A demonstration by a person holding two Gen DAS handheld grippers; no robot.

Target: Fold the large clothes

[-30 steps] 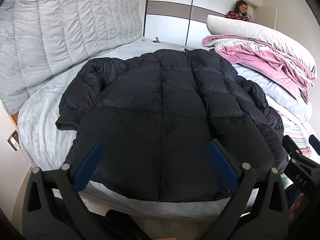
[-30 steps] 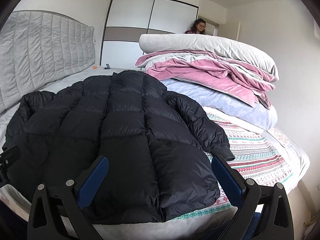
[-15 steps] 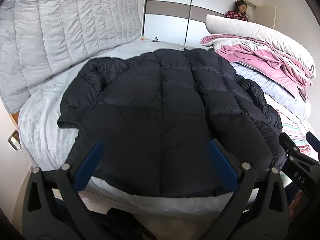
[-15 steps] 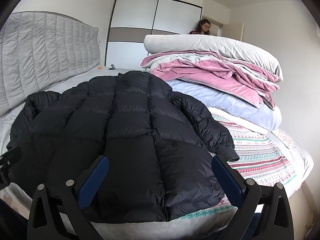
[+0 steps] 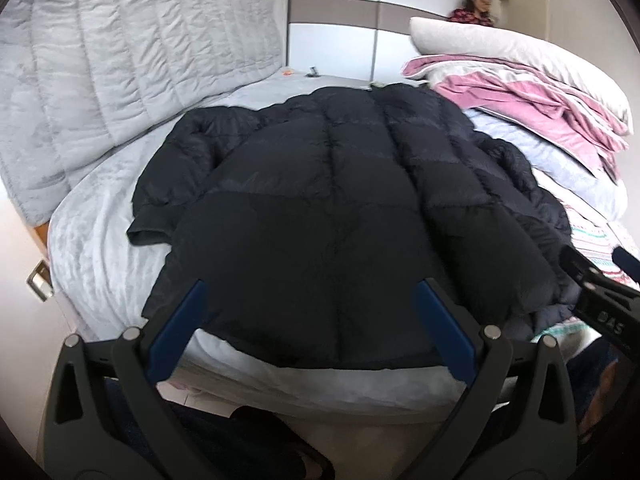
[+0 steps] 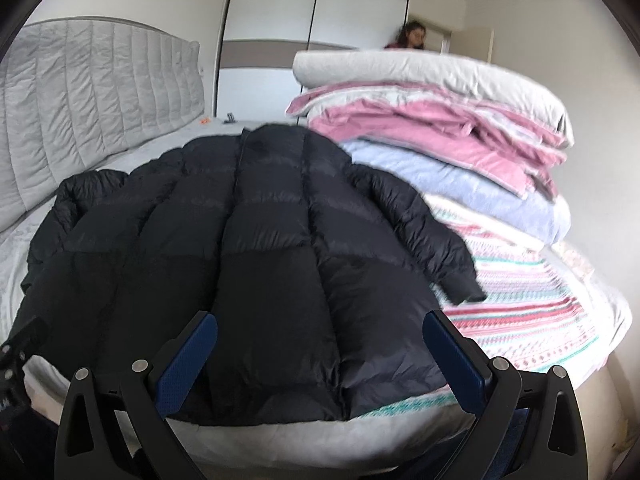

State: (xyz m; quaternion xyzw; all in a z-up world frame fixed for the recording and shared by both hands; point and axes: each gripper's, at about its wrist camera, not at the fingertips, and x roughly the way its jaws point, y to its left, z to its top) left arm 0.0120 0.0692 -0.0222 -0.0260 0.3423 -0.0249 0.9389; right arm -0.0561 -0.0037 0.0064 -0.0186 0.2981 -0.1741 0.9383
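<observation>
The bed (image 5: 100, 248) holds the black coat (image 5: 332, 216) spread flat, sleeves out, ready for folding. Blankets (image 6: 440, 128) sit stacked beside it. The left gripper (image 5: 308, 320) and right gripper (image 6: 320, 352) hang near its bottom edge, fingers wide apart, holding nothing.

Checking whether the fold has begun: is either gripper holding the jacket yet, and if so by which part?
Nothing is held. The left gripper and right gripper are both open, hovering short of the black puffer jacket, which lies flat on the bed.
</observation>
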